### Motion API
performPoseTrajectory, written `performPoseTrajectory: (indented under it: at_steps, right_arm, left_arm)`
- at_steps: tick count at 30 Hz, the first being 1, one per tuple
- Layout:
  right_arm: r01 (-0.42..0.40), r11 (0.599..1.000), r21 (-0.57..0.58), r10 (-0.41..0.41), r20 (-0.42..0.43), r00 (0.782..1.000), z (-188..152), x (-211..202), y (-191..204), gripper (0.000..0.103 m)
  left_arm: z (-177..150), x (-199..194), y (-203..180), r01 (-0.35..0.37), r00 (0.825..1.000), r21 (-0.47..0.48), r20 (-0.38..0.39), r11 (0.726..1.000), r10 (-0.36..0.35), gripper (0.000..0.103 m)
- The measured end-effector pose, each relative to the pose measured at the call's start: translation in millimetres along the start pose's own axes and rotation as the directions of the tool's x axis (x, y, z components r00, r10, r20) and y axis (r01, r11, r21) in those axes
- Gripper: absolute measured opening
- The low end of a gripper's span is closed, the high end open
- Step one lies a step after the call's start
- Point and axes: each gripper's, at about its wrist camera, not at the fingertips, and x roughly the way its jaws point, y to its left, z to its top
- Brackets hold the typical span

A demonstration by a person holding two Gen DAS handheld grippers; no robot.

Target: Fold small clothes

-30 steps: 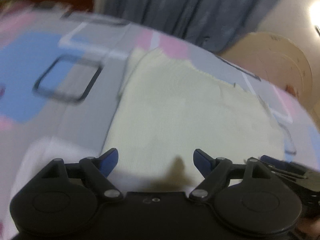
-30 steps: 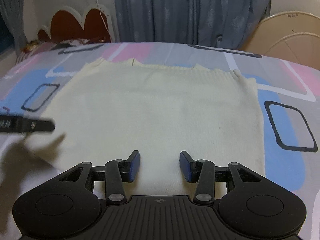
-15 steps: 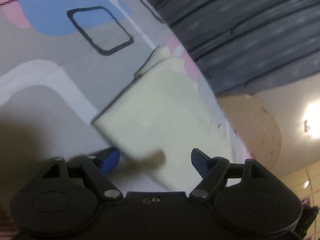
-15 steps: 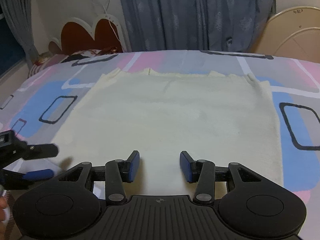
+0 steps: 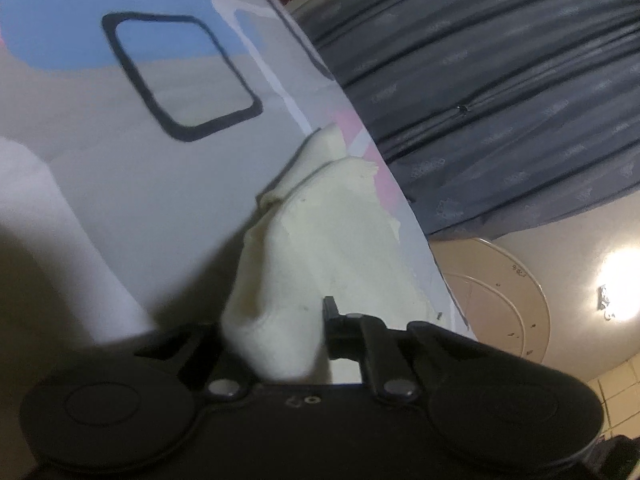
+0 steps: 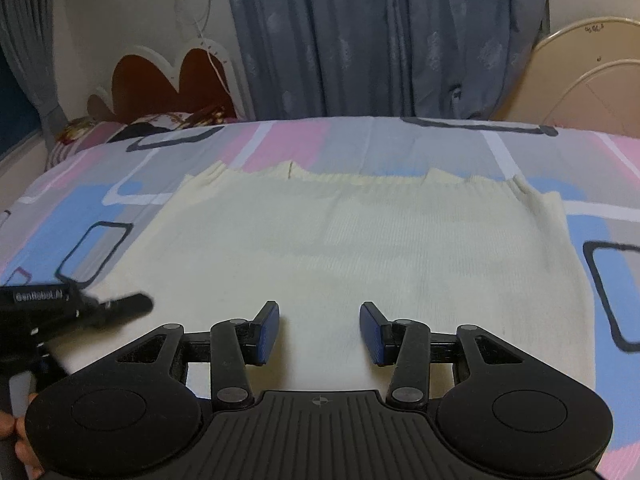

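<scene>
1. Cream knit fabric, a corner of the small garment [image 5: 280, 320], is bunched between the fingers of the left gripper [image 5: 276, 336], which is clenched on it; the cloth hides the left finger, and only the right finger [image 5: 330, 312] shows beside the fold.
2. Black and blue, the right gripper [image 6: 319, 330] hangs over the near edge of the garment [image 6: 360, 248] with its jaws spread apart and nothing between them.
3. At the right camera's left edge the left gripper [image 6: 120, 306] reaches in at the garment's near left corner, with a bit of the person's hand [image 6: 16, 436] below it.
4. Beyond, the garment lies flat on the patterned bedsheet [image 6: 80, 208], its ribbed far edge towards the curtain.
5. Past the bed's far edge stand a grey-blue curtain [image 6: 380, 40], a scalloped red headboard [image 6: 168, 80] to the left with a patterned pillow [image 6: 132, 128] below it, and a round beige panel [image 6: 592, 68] to the right.
</scene>
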Motion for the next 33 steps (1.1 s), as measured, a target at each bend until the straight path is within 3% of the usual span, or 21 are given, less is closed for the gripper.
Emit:
performPoseTrajectory:
  at_steps: [2, 5, 11, 13, 15, 18, 24, 29, 31, 33]
  right_arm:
    - [0.05, 0.997, -0.058, -0.052, -0.023, 0.998, -10, 13, 4, 0.044]
    - [0.095, 0.984, -0.149, -0.092, 0.022, 0.995, -20, 12, 16, 0.045]
    - [0.098, 0.981, -0.168, -0.093, 0.042, 0.995, -26, 11, 17, 0.046]
    - [0.069, 0.988, -0.139, -0.065, 0.035, 0.997, -24, 7, 12, 0.047]
    - [0.021, 0.997, -0.069, -0.018, 0.039, 0.999, -20, -2, -1, 0.047]
    - [0.009, 0.998, 0.06, -0.014, 0.078, 0.997, -18, -25, -31, 0.047]
    - [0.019, 0.964, 0.266, -0.045, 0.093, 0.995, -29, -68, -103, 0.047]
    - [0.045, 0.918, 0.393, -0.084, 0.084, 0.993, -46, -95, -152, 0.047]
    - [0.056, 0.909, 0.412, -0.1, 0.085, 0.991, -50, -103, -162, 0.047]
    - [0.037, 0.902, 0.429, -0.09, 0.104, 0.99, -50, -111, -168, 0.047]
  left_arm:
    - [1, -4, -6, 0.006, 1.0, 0.038, 0.011, 0.999, -0.006, 0.007]
    - [2, -14, -24, 0.013, 0.999, 0.147, 0.043, 0.989, -0.019, 0.006]
    - [-3, -18, -76, 0.051, 0.997, 0.373, 0.036, 0.927, -0.069, 0.006]
    - [-8, -17, -99, 0.078, 0.995, 0.453, 0.018, 0.888, -0.097, 0.006]
    - [-18, -13, -125, 0.114, 0.992, 0.547, -0.012, 0.829, -0.128, 0.006]
    - [-42, -3, -159, 0.184, 0.982, 0.644, -0.092, 0.743, -0.163, 0.006]
    - [-114, 33, -197, 0.301, 0.951, 0.734, -0.277, 0.609, -0.137, 0.006]
    - [-162, 56, -194, 0.303, 0.937, 0.774, -0.349, 0.557, -0.024, 0.014]
    - [-168, 50, -191, 0.313, 0.937, 0.788, -0.348, 0.53, -0.035, 0.025]
    - [-172, 42, -194, 0.343, 0.926, 0.793, -0.375, 0.504, -0.04, 0.041]
